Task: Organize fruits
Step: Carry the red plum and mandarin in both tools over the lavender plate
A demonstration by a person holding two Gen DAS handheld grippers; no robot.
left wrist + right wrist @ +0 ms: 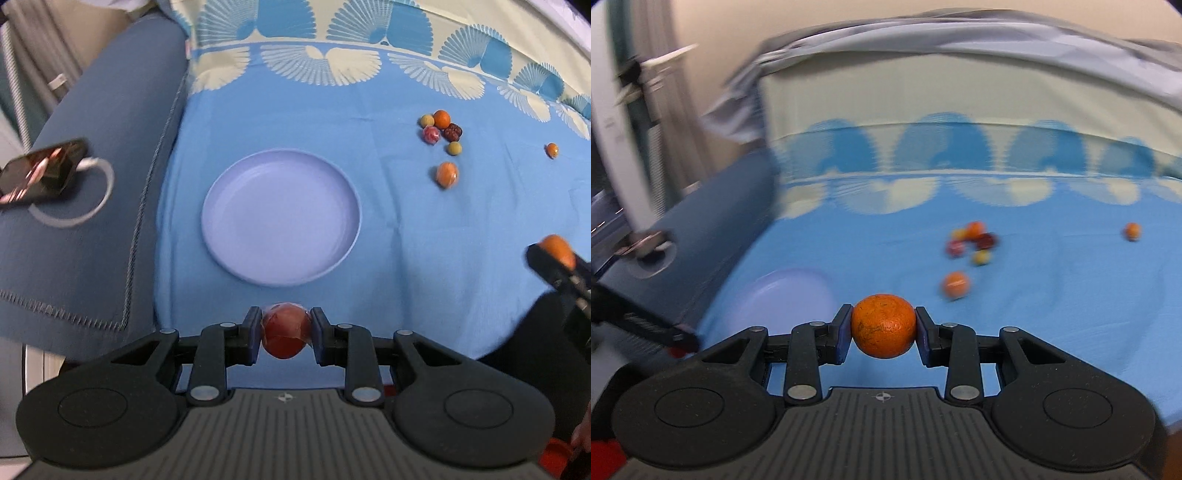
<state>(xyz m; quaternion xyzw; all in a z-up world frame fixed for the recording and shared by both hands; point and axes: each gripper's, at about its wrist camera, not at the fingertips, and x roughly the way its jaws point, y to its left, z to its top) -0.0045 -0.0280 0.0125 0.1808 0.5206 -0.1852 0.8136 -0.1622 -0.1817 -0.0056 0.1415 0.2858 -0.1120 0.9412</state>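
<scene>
In the left wrist view the left gripper (284, 334) has its fingers (252, 334) clamped on a red fruit (284, 336) wrapped in clear film, held at lower centre of the frame just below the near rim of a pale lilac plate (221, 206) that lies on a blue cloth (388, 229). In the right wrist view the right gripper (884, 326) has its fingers (843, 328) clamped on an orange (884, 325), pressed from both sides, at the centre of the frame above the same cloth; the plate shows blurred at lower left behind it. The right gripper also enters the left wrist view at the right edge, with the orange at its tip. At upper right of the left wrist view a cluster of small fruits (441, 129) lies on the cloth, orange, red, dark red and yellow-green ones touching or just beside each other, with a wrapped orange fruit (447, 174) near it below and a small orange fruit (551, 149) well apart at the right. At the left edge a phone (40, 173) rests on a dark blue cushion (110, 129), on a white ring (103, 192).
</scene>
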